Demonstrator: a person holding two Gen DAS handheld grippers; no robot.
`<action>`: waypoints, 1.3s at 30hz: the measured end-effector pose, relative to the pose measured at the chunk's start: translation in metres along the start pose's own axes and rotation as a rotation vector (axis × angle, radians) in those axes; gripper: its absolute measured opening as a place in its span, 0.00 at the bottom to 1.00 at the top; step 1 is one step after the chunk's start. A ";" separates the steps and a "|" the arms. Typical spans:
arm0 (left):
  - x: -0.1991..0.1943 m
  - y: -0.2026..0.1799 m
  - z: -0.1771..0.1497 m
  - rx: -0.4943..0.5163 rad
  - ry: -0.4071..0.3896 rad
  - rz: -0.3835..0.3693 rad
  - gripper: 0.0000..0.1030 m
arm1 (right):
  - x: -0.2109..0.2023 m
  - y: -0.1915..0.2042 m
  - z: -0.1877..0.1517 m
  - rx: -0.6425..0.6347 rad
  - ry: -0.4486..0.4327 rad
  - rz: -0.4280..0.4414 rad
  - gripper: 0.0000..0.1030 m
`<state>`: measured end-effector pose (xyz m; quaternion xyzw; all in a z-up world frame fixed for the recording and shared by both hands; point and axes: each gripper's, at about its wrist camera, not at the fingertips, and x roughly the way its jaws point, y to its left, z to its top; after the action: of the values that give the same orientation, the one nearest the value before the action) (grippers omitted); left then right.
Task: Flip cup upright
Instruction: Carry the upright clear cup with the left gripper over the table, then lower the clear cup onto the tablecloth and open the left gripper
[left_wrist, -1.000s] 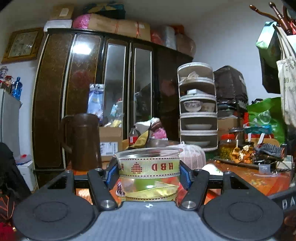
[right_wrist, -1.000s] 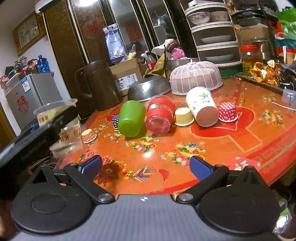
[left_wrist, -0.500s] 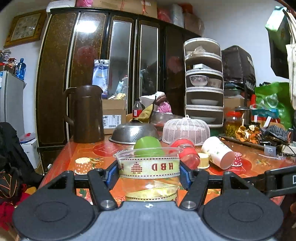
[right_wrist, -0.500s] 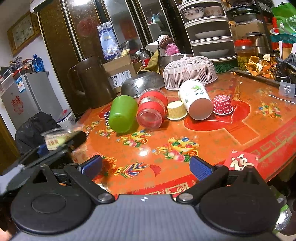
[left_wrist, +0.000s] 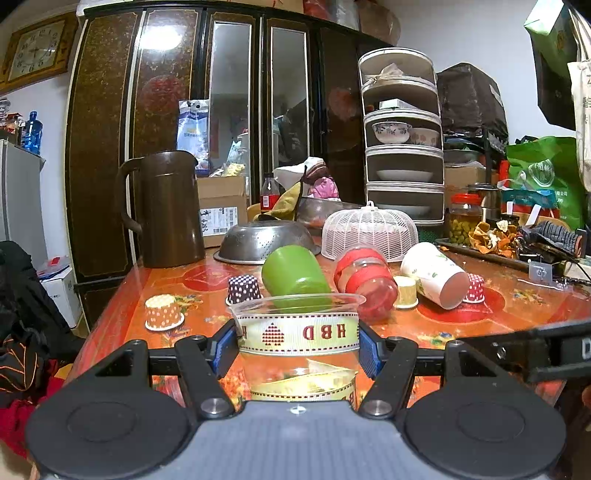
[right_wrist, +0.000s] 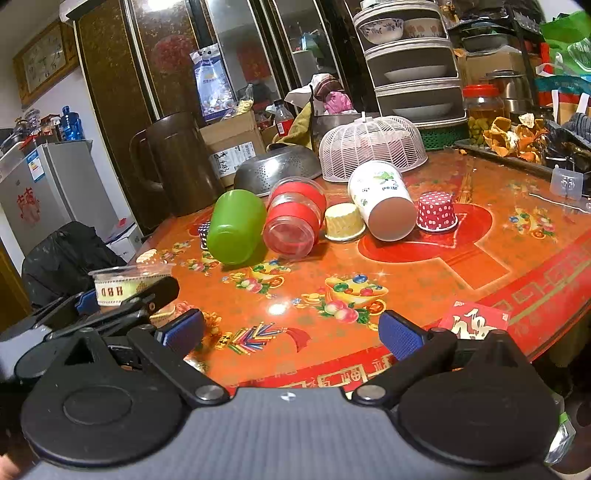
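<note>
Orange-red lacquer with printed fruit and gold motifs covers the glossy worktop (right_wrist: 461, 273), which reflects the ceiling light. Behind it stands a dark speckled cabinet (left_wrist: 107, 147) with mirrored door panels; a framed clock (left_wrist: 35, 55) hangs on the white wall to the cabinet's left. A tall brown plastic jug (left_wrist: 166, 210) with a handle stands at the worktop's rear, in front of the cabinet. An inverted perforated steel colander (left_wrist: 266, 242) and a white lattice food cover (left_wrist: 369, 230) lie to the jug's right. Nearer the cameras than the colander, three cups lie on their sides in a row: a smooth green cup (right_wrist: 234, 227), a clear cup with red bands (right_wrist: 295, 218) and a white paper cup (right_wrist: 384, 201) with a leaf print. Small pleated paper baking cups, dotted or plain, sit upside down among them.

The left hand-held gripper (left_wrist: 297, 347) is clenched on a clear plastic cup (left_wrist: 297, 332), upright with its rim uppermost, wrapped by a cream ribbon lettered "HBD"; it is at the worktop's near left edge, in front of the green cup. Whether its base touches the surface cannot be told. The right hand-held gripper (right_wrist: 291, 332) is spread wide with nothing between its blue ribbed pads.
</note>
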<state>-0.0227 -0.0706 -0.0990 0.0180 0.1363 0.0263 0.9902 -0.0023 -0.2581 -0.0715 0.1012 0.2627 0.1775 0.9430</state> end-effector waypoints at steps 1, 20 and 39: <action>-0.002 -0.001 -0.002 0.001 -0.012 0.005 0.65 | 0.000 -0.001 -0.001 0.000 0.001 0.001 0.99; -0.023 0.010 -0.010 0.003 0.033 -0.069 0.93 | -0.002 -0.004 -0.005 0.010 -0.006 0.006 0.99; -0.081 0.085 0.031 -0.087 0.335 -0.164 0.94 | -0.043 0.057 0.007 -0.170 0.014 -0.092 0.99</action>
<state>-0.0960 0.0083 -0.0435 -0.0409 0.2989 -0.0460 0.9523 -0.0493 -0.2234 -0.0298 0.0075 0.2576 0.1562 0.9535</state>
